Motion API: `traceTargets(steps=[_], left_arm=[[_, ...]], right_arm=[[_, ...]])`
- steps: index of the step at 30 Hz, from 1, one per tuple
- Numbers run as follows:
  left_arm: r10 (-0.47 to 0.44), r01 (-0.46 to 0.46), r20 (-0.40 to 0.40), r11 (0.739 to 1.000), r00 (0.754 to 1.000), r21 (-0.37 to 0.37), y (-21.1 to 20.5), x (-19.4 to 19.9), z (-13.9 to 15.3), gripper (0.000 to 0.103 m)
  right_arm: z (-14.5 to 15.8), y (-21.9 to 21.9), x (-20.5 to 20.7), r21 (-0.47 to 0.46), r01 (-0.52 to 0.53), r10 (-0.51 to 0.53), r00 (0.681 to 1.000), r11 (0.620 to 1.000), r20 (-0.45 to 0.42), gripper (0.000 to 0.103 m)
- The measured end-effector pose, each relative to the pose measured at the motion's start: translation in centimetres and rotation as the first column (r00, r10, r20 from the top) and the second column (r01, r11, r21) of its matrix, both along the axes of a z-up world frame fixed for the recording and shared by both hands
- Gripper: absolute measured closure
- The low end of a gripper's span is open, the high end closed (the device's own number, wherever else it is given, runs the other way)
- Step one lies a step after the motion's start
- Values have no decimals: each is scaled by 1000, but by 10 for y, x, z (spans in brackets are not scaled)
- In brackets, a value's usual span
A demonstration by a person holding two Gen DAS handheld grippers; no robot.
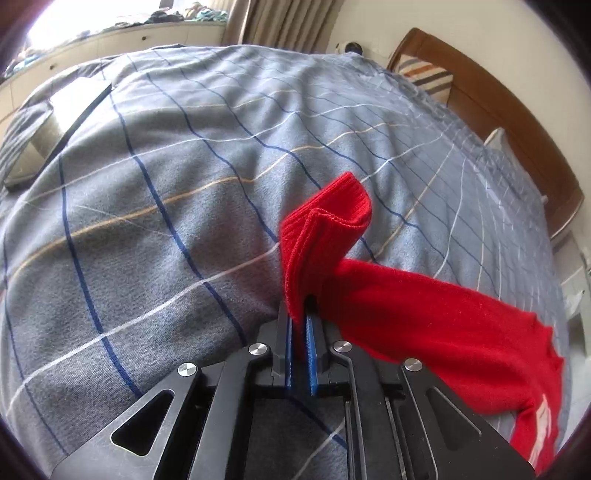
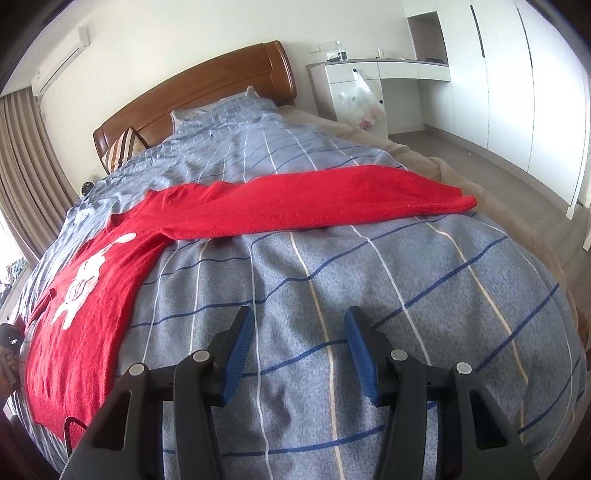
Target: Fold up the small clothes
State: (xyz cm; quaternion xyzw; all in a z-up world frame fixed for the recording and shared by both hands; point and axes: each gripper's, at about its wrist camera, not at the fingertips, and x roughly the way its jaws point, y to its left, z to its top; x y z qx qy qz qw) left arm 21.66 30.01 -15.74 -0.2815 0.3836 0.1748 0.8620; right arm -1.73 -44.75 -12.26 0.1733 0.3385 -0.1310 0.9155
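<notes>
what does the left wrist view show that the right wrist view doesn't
Only the left wrist view shows the left gripper shut on a sleeve cuff of the red sweater, and a window ledge strewn with things.

Only the right wrist view shows the right gripper open and empty above the bedcover, the sweater's white front print, its other sleeve stretched out flat, and white cupboards.

Both show the red sweater, the checked bedcover, the wooden headboard and a striped pillow.

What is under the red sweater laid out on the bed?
The red sweater lies straight on the grey-blue checked bedcover, body and right sleeve flat. The left gripper pinches the other sleeve's cuff. Anything beneath the sweater's body is covered from view.
</notes>
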Motion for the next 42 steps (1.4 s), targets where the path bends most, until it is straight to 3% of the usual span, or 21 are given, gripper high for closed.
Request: traceTargets(steps=[5,8,9,10,12,16,22,24,26,27,30,31,34,36,39,41,42], left_arm=[[-28,32,49,995,998,-91,11,-9,3,86],[-42,46,51,995,998,-86,8,-23,17,50],[-41,45,56,997,998,-64,5,-30,24,31],[-37,39,68,999,997,-34,0,-40,33,19],[-51,49,106,999,993,19,-11,-59,48,16],[-181,178,129,983,975,35,-47,-79,58,13],[-331,324,58,940,942,106,-103,-78,29,10],[-333,326,27,935,943,139,-109,-78,13,9],[-364,351,15,908,931,230,-118,-81,6,7],[-384,373,-9,891,923,257,-124,-79,6,1],[-394,386,-33,875,919,291,-130,-78,6,0],[-394,385,-29,878,919,286,-128,-78,6,0],[-398,388,-20,880,917,273,-125,-78,5,0],[-399,388,-21,878,917,281,-127,-78,4,0],[-399,387,-18,876,917,286,-128,-80,3,0],[-400,388,-18,876,916,287,-129,-81,3,0],[-400,388,-17,876,916,288,-129,-81,3,0]], right_arm=[[0,1,0,-3,3,-3,1000,1000,-2,52],[0,1,0,-5,3,-3,1000,1000,-2,52],[0,2,0,-7,3,-3,1000,1000,-2,52],[0,2,0,-9,3,-3,1000,1000,0,52],[1,3,0,-7,4,-4,1000,1000,5,51],[1,3,-1,1,9,-9,1000,1000,13,50],[1,2,-3,10,6,-7,1000,1000,19,48],[1,-1,-6,54,13,-14,999,998,29,48],[2,-8,-11,114,23,-28,999,993,42,48],[3,-12,-13,145,28,-35,998,989,47,48],[6,-31,-15,260,41,-63,995,965,77,48],[8,-41,-14,308,48,-80,992,950,93,48],[11,-83,-13,507,103,-203,968,855,146,48],[10,-115,-10,625,150,-308,939,766,152,48],[-7,-150,3,698,293,-403,915,653,-8,50],[-18,-161,3,739,334,-455,890,585,-42,52],[-23,-165,5,747,338,-462,886,572,-48,52]])
